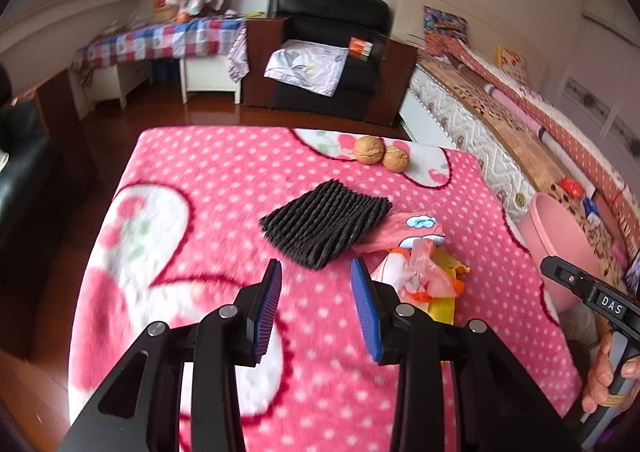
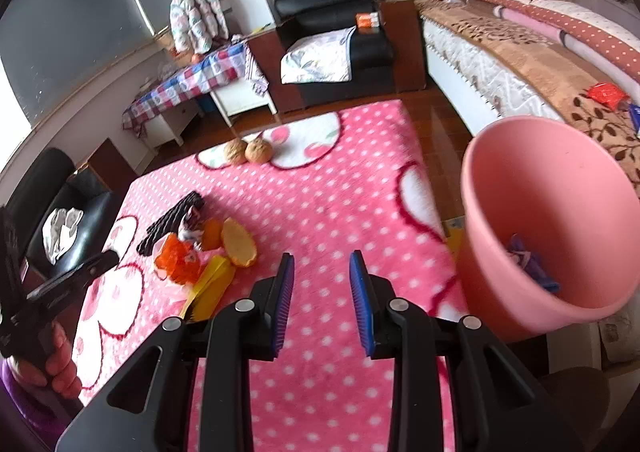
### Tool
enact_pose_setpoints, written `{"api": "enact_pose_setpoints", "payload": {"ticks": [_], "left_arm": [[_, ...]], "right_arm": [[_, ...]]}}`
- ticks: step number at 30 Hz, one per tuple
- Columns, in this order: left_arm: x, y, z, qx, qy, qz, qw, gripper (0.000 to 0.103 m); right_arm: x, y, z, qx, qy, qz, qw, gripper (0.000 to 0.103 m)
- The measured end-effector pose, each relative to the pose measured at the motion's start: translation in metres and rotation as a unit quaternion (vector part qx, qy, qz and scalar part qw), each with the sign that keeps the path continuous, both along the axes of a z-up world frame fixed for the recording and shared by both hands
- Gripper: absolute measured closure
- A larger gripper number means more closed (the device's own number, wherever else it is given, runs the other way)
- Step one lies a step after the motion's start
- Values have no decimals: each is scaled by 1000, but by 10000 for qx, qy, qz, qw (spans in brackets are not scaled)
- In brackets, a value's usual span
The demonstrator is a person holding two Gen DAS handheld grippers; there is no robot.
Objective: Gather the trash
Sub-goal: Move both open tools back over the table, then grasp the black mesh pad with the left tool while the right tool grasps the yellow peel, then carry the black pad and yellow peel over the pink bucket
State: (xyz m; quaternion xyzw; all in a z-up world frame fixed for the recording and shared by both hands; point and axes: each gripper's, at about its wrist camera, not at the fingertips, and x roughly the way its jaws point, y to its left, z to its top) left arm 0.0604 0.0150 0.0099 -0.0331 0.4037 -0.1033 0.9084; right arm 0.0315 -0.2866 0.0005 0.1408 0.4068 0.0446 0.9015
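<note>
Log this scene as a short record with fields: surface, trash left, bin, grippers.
surface: pink dotted blanket
trash left: black foam net, orange plastic wrapper, peel piece, yellow scrap, two walnuts
bin: pink bucket, purple scrap inside
grippers: left gripper open, empty; right gripper open, empty

Place: a lived-in bedroom of a home.
Bed: a bed [image 2: 520,64] with quilted mattress and rolled bedding along the right wall.
Seating: a black leather armchair [image 1: 332,52] with a folded blanket.
Side table: checked cloth [image 1: 168,40] over a white desk [image 2: 240,96].
Clothes: a padded jacket [image 2: 194,8] hanging by the window.
Floor: polished wood [image 1: 160,120].
</note>
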Motion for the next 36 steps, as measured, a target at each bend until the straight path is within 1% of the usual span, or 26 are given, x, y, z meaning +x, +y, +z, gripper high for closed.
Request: {"api": "enact_pose_setpoints", "payload": {"ticks": [1, 6, 9, 10, 14, 15, 17, 24, 27, 30, 32, 34, 36], "left_arm": [[6, -5, -2, 140, 2, -101, 9999, 68], [26, -21, -12, 510, 4, -389, 9979, 68], [36, -24, -21, 607, 64, -474, 9970, 68], [40, -25, -25, 650, 112, -477, 9967, 69], [47, -25, -36, 669, 225, -502, 9962, 87], [48, -24, -37, 652, 245, -491, 9964, 92], [46, -21, -38, 541, 237, -471, 9971, 93], [32, -5, -22, 177, 84, -388, 9991, 94], [26, 3, -18, -15, 90, -298, 9995, 94], [21, 6, -16, -124, 107, -229, 9996, 94], [20, 7, -16, -170, 122, -199, 9996, 94], [19, 9, -16, -218, 144, -162, 9995, 94], [17, 9, -15, -246, 153, -143, 9995, 94]], "right_arm": [[3, 3, -1, 13, 43, 56, 10000, 74], [17, 17, -6, 230, 234, 325, 9989, 74], [27, 25, -12, 349, 366, 436, 9978, 74], [30, 27, -12, 361, 400, 461, 9975, 74], [46, 35, -19, 391, 541, 553, 9962, 74], [50, 36, -21, 417, 579, 574, 9958, 74], [58, 39, -26, 468, 663, 619, 9948, 74], [80, 54, -40, 397, 823, 782, 9927, 74], [84, 62, -44, 257, 819, 883, 9924, 74], [85, 68, -49, 112, 848, 936, 9919, 75], [83, 71, -50, -4, 808, 950, 9922, 89], [81, 72, -50, -14, 797, 1012, 9917, 95], [78, 72, -48, -1, 766, 1051, 9915, 97]]}}
